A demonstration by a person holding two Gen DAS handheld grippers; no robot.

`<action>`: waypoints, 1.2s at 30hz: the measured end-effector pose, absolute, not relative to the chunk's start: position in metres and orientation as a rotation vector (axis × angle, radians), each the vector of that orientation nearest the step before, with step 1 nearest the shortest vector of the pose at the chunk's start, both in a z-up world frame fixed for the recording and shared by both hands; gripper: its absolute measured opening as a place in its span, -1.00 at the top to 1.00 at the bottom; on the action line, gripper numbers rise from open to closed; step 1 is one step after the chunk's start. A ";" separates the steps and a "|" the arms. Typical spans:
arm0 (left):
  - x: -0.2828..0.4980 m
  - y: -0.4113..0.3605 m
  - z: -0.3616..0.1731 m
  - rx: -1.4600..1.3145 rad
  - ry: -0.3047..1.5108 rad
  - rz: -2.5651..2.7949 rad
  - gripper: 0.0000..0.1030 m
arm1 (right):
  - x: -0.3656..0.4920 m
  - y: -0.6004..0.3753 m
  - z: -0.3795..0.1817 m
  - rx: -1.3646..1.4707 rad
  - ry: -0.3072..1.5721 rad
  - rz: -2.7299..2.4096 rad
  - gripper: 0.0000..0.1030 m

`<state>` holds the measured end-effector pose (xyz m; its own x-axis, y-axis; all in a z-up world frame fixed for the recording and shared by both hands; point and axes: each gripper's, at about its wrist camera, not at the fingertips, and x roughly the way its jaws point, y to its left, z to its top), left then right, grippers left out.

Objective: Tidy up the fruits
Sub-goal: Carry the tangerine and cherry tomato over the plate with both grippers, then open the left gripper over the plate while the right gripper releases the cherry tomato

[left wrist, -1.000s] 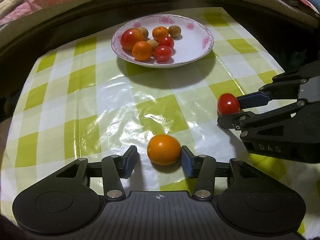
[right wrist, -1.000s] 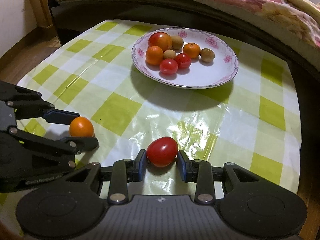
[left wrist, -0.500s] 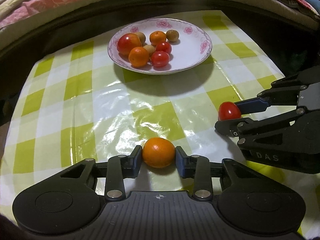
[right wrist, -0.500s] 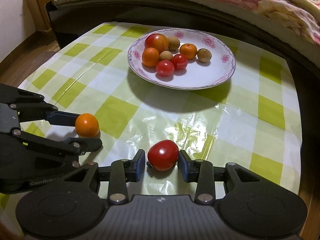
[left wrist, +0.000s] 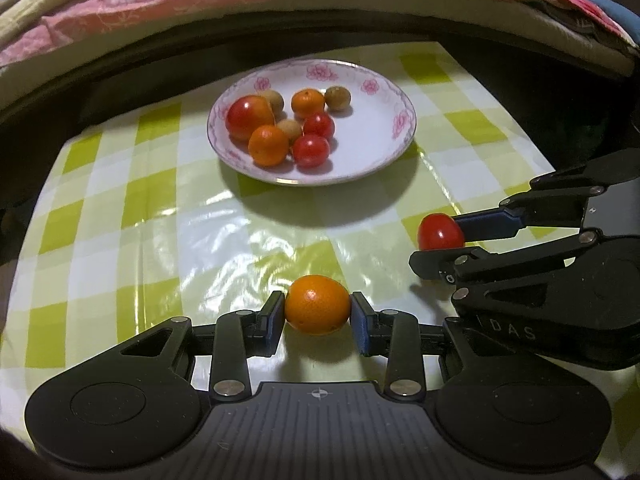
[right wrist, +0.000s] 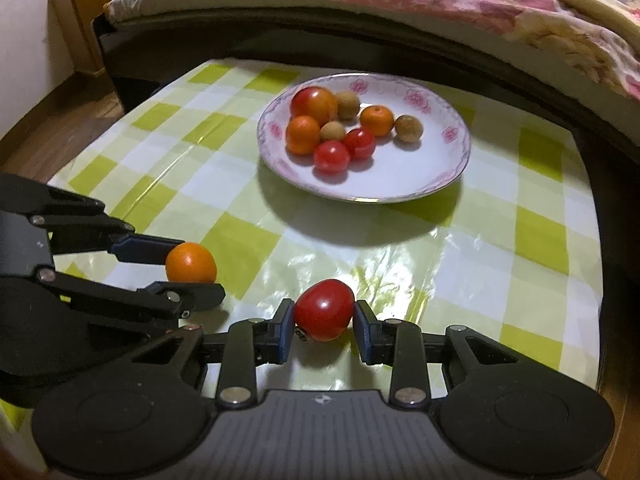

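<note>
Readable only once: raised letters "DAS", with a faint stroke before the D, moulded on the black body of the right gripper [left wrist: 442,244], seen from the left wrist. Small cross-in-circle mark on the ribbed housing in the left wrist view; small unlettered emblem likewise in the right wrist view.

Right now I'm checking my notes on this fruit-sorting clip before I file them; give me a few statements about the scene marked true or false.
1. The left tool grips an orange fruit. True.
2. The right tool holds a brown fruit. False: a red tomato sits between its fingers, which are closing.
3. The plate is empty. False: it holds several red, orange and brown fruits.
4. The plate stands on a green-and-white checked tablecloth. True.
5. Both tools hover above the plate. False: both are near the table's front, apart from the plate.
</note>
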<state>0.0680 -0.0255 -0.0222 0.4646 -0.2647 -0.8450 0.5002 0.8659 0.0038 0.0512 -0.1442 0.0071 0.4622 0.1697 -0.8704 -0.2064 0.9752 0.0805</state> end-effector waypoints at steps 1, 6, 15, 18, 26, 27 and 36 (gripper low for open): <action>0.069 -0.027 -0.022 0.267 0.980 -0.474 0.17 | 0.052 -0.146 0.008 -0.035 1.061 0.226 0.32; 0.077 -0.031 -0.018 0.267 0.966 -0.466 0.18 | 0.059 -0.150 0.012 -0.025 1.051 0.207 0.32; 0.095 -0.042 -0.009 0.270 0.921 -0.451 0.19 | 0.077 -0.158 0.020 -0.010 1.014 0.169 0.32; 0.102 -0.047 -0.006 0.272 0.902 -0.449 0.19 | 0.085 -0.163 0.023 0.003 0.999 0.148 0.32; 0.116 -0.053 -0.006 0.272 0.881 -0.439 0.19 | 0.101 -0.173 0.024 0.034 0.981 0.127 0.32; 0.118 -0.053 -0.005 0.265 0.879 -0.441 0.19 | 0.103 -0.174 0.024 0.035 0.980 0.127 0.32; 0.144 -0.055 -0.012 0.233 0.883 -0.421 0.19 | 0.129 -0.177 0.016 0.030 0.967 0.133 0.32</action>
